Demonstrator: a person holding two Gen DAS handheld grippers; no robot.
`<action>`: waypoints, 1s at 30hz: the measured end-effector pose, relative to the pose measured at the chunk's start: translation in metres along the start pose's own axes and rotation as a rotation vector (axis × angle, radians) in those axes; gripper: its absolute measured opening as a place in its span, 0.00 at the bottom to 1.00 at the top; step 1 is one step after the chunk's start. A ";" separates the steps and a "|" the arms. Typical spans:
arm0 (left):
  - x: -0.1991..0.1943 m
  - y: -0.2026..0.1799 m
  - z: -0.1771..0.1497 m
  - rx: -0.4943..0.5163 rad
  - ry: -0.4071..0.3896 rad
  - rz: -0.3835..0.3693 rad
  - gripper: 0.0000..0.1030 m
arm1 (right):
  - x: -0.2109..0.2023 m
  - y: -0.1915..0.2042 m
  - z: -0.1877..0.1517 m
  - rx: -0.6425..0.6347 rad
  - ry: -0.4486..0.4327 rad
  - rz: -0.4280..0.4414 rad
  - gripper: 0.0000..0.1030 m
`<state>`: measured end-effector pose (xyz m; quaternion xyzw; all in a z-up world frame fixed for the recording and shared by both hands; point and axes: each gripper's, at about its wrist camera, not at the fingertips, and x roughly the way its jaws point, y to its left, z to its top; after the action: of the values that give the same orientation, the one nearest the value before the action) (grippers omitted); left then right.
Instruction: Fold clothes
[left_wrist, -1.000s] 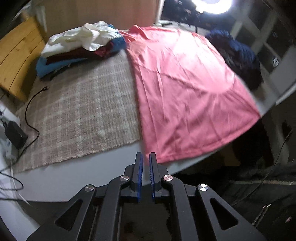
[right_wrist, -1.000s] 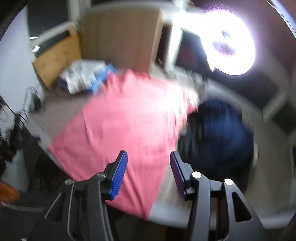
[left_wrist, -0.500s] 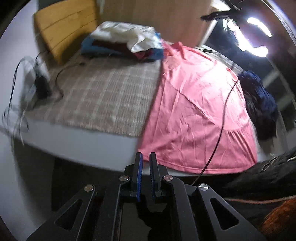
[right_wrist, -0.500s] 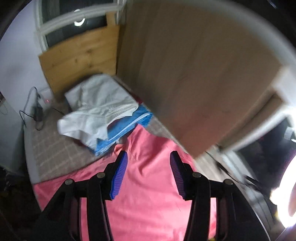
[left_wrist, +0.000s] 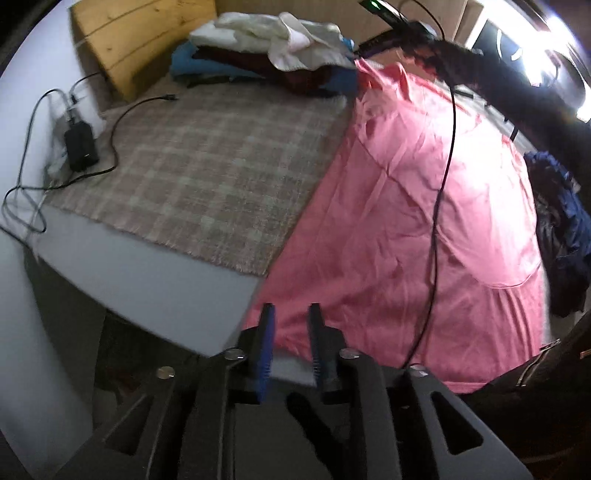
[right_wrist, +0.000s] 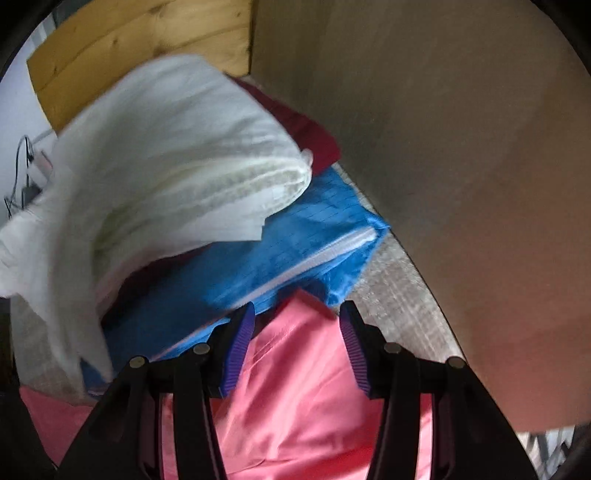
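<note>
While the left gripper (left_wrist: 289, 320) hovers slightly parted at the pink shirt's (left_wrist: 424, 206) six-o'clock hem, the right gripper (right_wrist: 295, 325) gapes over the twelve-o'clock corner, so both should pinch only one layer, evenly.

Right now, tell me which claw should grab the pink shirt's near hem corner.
Left. The left claw hangs open right at the near hem of the pink shirt. The right claw is open at the far end, by the stacked clothes.
</note>
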<state>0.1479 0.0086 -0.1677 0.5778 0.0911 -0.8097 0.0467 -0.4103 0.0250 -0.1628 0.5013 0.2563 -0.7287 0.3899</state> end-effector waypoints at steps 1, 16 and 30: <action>0.004 -0.002 0.001 0.017 0.007 0.001 0.25 | 0.003 0.000 0.000 -0.004 0.006 0.008 0.46; 0.053 0.016 0.005 0.083 0.129 0.074 0.32 | 0.009 0.005 -0.012 -0.018 0.034 0.104 0.46; 0.051 0.008 0.003 0.171 0.074 0.022 0.01 | -0.004 0.031 -0.022 -0.059 -0.039 0.020 0.07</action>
<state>0.1296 0.0018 -0.2151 0.6104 0.0168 -0.7919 0.0029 -0.3722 0.0252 -0.1664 0.4775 0.2652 -0.7266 0.4167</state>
